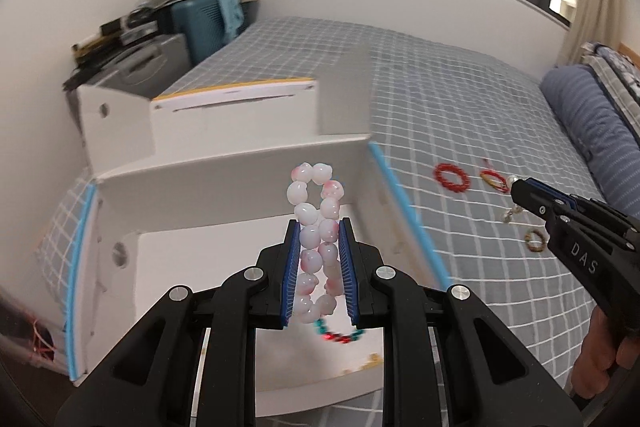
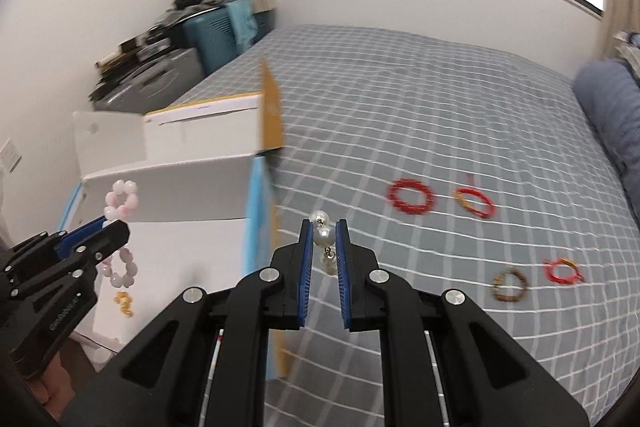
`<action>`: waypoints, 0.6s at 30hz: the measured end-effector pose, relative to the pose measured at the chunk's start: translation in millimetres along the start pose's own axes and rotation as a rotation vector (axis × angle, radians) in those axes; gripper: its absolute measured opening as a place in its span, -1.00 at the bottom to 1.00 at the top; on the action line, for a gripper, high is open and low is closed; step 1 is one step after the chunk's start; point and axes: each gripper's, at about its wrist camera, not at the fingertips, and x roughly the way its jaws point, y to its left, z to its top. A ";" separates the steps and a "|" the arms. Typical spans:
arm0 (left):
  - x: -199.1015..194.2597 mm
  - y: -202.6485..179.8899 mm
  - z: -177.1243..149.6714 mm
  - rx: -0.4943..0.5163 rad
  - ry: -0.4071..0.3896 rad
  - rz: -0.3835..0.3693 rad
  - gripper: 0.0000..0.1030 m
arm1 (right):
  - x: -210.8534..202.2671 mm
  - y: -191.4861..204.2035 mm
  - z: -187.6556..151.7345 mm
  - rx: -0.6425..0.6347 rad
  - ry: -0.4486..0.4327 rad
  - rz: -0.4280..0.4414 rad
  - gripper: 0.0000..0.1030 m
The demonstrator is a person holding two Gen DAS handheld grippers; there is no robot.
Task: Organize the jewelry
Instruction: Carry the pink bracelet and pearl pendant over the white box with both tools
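White "DAS" lettering on right gripper (image 1: 516, 187).

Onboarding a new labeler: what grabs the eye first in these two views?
First, the pink-and-white bead bracelet pinched in the left gripper, held over the open white box at the bed's edge. Next, the pearl earring clamped in the right gripper above the grey checked bedspread. Beyond it, red bracelets and a brown one lie loose on the bedspread.
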 end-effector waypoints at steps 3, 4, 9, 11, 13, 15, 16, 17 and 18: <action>-0.4 22.5 -3.8 -0.022 0.005 0.027 -0.63 | 9.1 29.6 1.5 -0.032 0.013 0.032 -0.79; -1.3 29.6 -5.7 -0.029 0.003 0.037 -0.63 | 10.5 35.9 1.8 -0.038 0.015 0.037 -0.79; 1.1 70.0 -15.7 -0.062 0.012 0.094 -0.63 | 21.8 74.7 -0.7 -0.081 0.024 0.061 -0.79; 4.0 82.3 -20.6 -0.075 0.017 0.109 -0.63 | 28.9 89.9 -3.9 -0.094 0.033 0.066 -0.79; 9.3 96.4 -26.8 -0.092 0.029 0.130 -0.63 | 36.7 99.2 -7.5 -0.095 0.049 0.077 -0.79; 14.7 108.7 -34.1 -0.108 0.044 0.137 -0.63 | 48.2 110.9 -14.2 -0.092 0.069 0.070 -0.79; 18.1 114.9 -37.8 -0.118 0.054 0.141 -0.63 | 52.5 115.5 -17.2 -0.090 0.079 0.069 -0.79; 20.9 119.1 -40.5 -0.123 0.061 0.143 -0.63 | 59.4 120.6 -21.3 -0.086 0.098 0.072 -0.79; 25.0 124.9 -44.7 -0.129 0.073 0.145 -0.63 | 64.9 123.4 -23.4 -0.081 0.113 0.074 -0.79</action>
